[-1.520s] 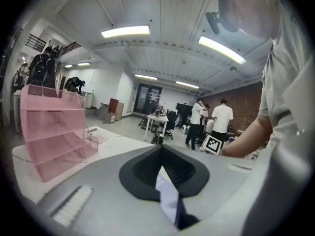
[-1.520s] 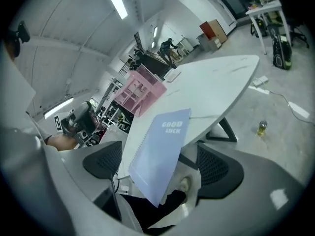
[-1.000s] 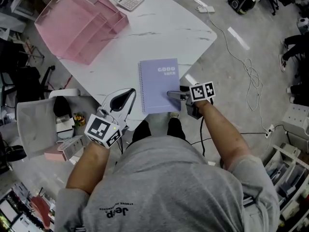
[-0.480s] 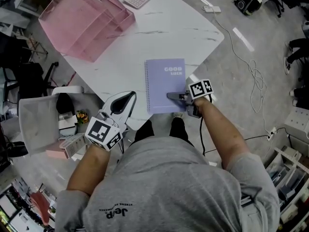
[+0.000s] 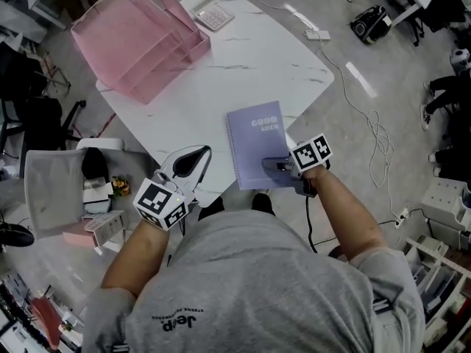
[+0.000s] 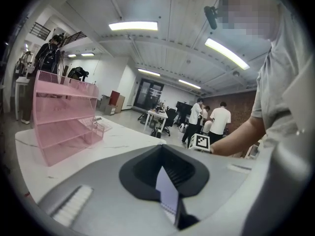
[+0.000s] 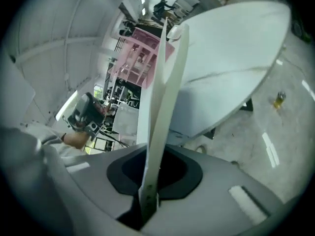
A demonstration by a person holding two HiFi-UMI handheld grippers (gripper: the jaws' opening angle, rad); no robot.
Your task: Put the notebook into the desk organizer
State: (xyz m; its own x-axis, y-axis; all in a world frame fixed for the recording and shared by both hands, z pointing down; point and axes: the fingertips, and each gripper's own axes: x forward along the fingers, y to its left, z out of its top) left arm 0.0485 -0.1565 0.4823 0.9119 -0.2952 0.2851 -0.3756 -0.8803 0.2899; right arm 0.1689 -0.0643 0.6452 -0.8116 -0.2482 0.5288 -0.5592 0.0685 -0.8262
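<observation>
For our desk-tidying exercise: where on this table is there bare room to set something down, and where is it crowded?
Bare: the broad middle of the table, between the pink organizer and the notebook, and its right corner past the calculator. Crowded: the far left, where organizer and calculator sit.

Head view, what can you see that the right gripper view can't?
Only the head view shows the calculator, the words on the notebook cover, and the person's grey shirt. Only the right gripper view shows the notebook's thin edge pinched in the right tool, whose jaws have just been closing on it. Both show the pink organizer, the white table and the left tool.
</observation>
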